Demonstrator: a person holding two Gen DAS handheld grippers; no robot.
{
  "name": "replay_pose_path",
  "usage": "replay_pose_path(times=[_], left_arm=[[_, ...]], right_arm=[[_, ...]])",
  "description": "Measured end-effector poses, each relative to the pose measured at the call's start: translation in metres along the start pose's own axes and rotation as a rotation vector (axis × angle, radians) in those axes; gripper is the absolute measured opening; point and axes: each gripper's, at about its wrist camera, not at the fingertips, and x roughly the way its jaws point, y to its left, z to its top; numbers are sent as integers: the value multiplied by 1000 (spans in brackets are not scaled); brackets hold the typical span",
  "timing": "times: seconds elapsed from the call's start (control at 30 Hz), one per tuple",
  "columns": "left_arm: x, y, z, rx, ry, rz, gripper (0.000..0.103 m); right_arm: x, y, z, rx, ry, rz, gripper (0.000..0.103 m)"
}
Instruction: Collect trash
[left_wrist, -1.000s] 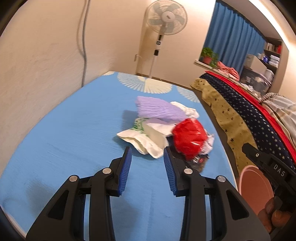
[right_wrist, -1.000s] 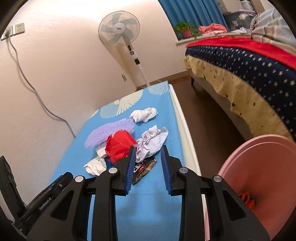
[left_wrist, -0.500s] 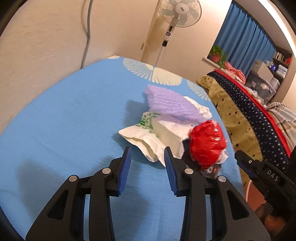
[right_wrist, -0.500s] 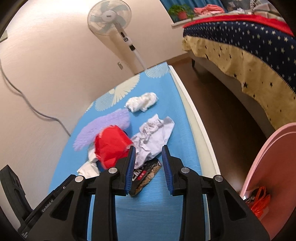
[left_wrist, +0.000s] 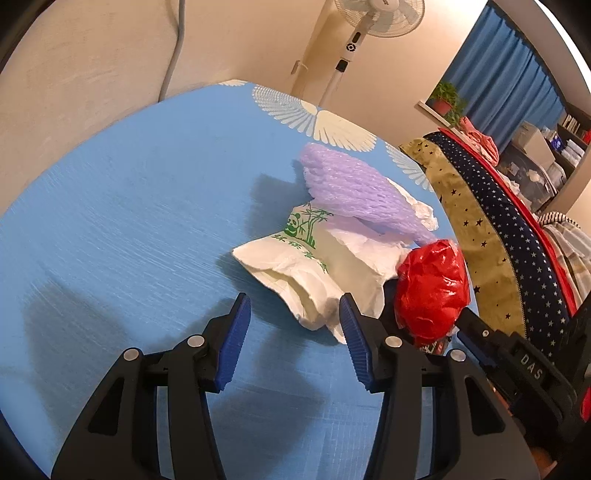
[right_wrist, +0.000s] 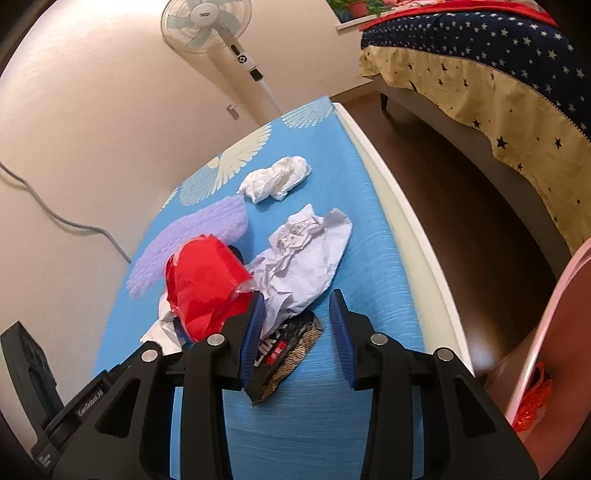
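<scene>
In the left wrist view, the left gripper (left_wrist: 295, 314) hangs over the blue cloth (left_wrist: 129, 221), its jaws apart and just widened, with the near corner of the white bag (left_wrist: 306, 273) between them, unpressed. In the right wrist view, the right gripper (right_wrist: 295, 317) has also been spreading, empty, above the crumpled paper (right_wrist: 306, 258) and dark wrapper (right_wrist: 291, 350), the red bag (right_wrist: 207, 280) just left and the pink bin (right_wrist: 554, 332) at the right.

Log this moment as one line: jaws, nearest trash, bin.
left gripper: jaws opening, empty, at white bag | right gripper: jaws opening, empty, over dark wrapper | pink bin: right of table
</scene>
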Motion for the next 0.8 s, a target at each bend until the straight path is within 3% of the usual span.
replay_pose_path(times=[0.13, 0.2, 0.27, 0.5, 0.8], left_arm=[[4, -3, 2, -4, 2, -15, 49], [5, -4, 3, -5, 4, -24, 49], [5, -5, 3, -4, 4, -36, 42], [-1, -9, 2, 20, -15, -40, 14], [-25, -19, -4, 81, -21, -25, 8]], right_arm=[[2, 5, -2, -22, 12, 5, 31], [2, 7, -2, -32, 15, 11, 19], [2, 9, -4, -46, 19, 20, 10], [-3, 16, -7, -98, 5, 27, 7], [-20, 20, -18, -141, 30, 25, 7]])
